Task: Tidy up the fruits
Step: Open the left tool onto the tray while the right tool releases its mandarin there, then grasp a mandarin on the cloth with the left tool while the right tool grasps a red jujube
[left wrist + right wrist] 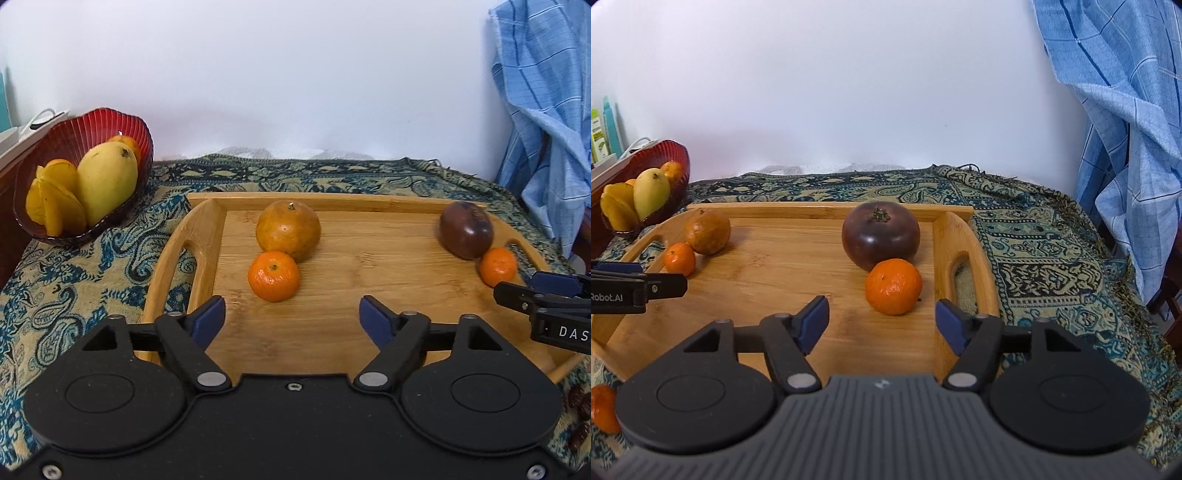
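**Fruit sorting: four on the tray, a straggler still on the cloth**

Going by what's lying around, this looks partly done. The wooden tray [207,236] now has two pairs on it: by its left handle a big orange fruit [288,229] with a small mandarin [273,276] touching its front, and by the right handle a dark purple fruit [881,236] with another mandarin [894,286] tucked against it. The red bowl [144,136] off the tray's far-left corner already holds a mango and some starfruit. One more mandarin [604,408] sits on the patterned cloth off the tray's near-left corner, so I'd guess that's still to go.

Both tools are empty. The left gripper [291,318] has its jaws spread wide, mandarin just ahead and slightly left. The right gripper [882,320] is likewise gaping, its mandarin just beyond the tips, not touched.
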